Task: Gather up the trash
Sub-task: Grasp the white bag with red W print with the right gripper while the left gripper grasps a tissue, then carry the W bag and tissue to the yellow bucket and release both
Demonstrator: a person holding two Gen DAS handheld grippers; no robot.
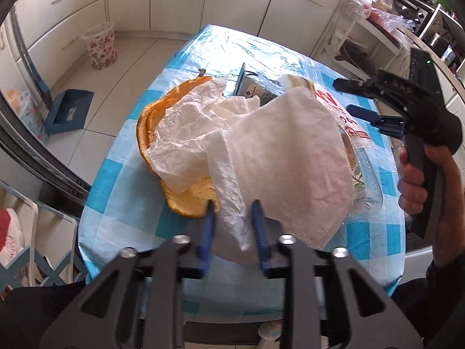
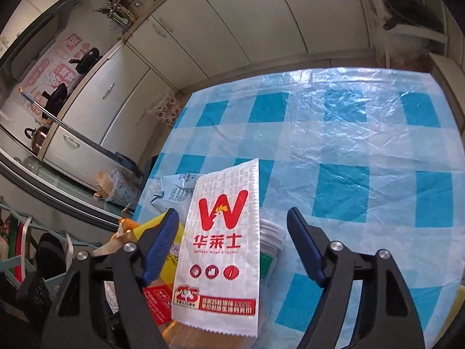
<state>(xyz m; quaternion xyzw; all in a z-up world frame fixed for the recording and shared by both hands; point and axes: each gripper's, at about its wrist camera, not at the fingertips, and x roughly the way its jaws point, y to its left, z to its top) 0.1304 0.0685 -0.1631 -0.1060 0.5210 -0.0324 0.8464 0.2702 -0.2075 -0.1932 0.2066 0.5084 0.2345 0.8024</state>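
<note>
1. Left gripper [image 1: 232, 206] points down at the trash pile, its blue fingers [image 1: 209, 226] drawn in narrow with the hanging edge of a crumpled white napkin [image 1: 279, 157] between them; whether the pads truly pinch it I cannot tell.
2. Just beyond the left finger lies an orange peel [image 1: 186, 203], partly under a second napkin [image 1: 186, 122].
3. Right gripper [image 2: 232, 221] stands with its jaws partway apart, astride a white paper sachet [image 2: 221, 244] printed with a red W; neither pad touches it.
4. Beside the sachet, toward the right finger, lies a clear plastic bottle [image 2: 270, 238]; toward the left finger, a yellow wrapper [image 2: 171, 258].
5. Everything rests on a table [image 2: 363, 145] under a blue-and-white checked cloth.
6. Far left of the left gripper, a flowered bin [image 1: 100, 45] stands on the floor.
</note>
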